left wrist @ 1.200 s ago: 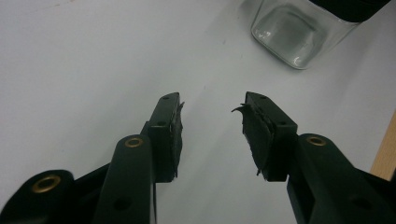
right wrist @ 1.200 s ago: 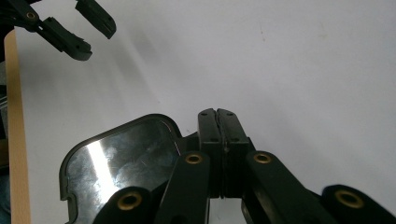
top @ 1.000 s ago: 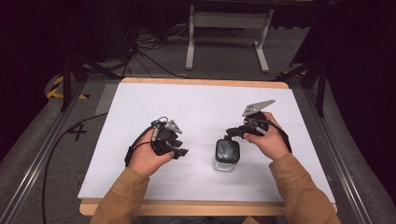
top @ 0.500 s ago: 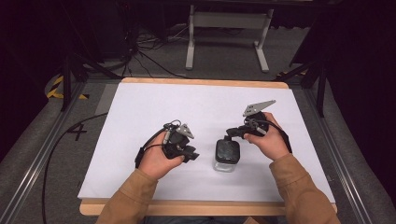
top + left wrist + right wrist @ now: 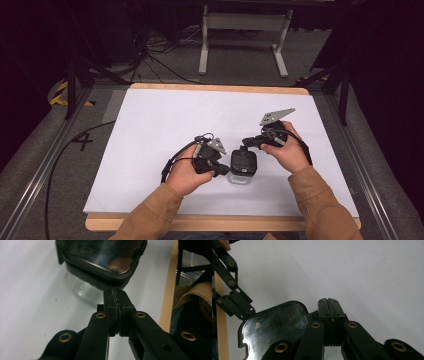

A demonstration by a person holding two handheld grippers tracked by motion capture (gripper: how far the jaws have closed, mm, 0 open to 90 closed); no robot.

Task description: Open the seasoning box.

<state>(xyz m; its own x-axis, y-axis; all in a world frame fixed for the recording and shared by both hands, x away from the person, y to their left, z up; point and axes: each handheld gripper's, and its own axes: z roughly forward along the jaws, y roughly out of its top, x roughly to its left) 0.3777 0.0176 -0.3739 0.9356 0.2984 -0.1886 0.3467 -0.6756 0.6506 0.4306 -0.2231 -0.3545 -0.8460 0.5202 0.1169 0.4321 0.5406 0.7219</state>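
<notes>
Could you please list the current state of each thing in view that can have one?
Clear container: upright on the white table, black lid on.
Left gripper: jaws shut, at the lid's edge.
Right gripper: jaws shut, beside the lid.

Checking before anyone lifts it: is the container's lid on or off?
On: the dark lid sits atop the clear container, its rim wrapping the top edge.

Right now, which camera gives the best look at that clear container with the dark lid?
The left gripper view: the clear plastic container with the dark glossy lid shows both lid and transparent wall. The right gripper view shows mainly its lid; the high view shows it small, between both hands.
</notes>
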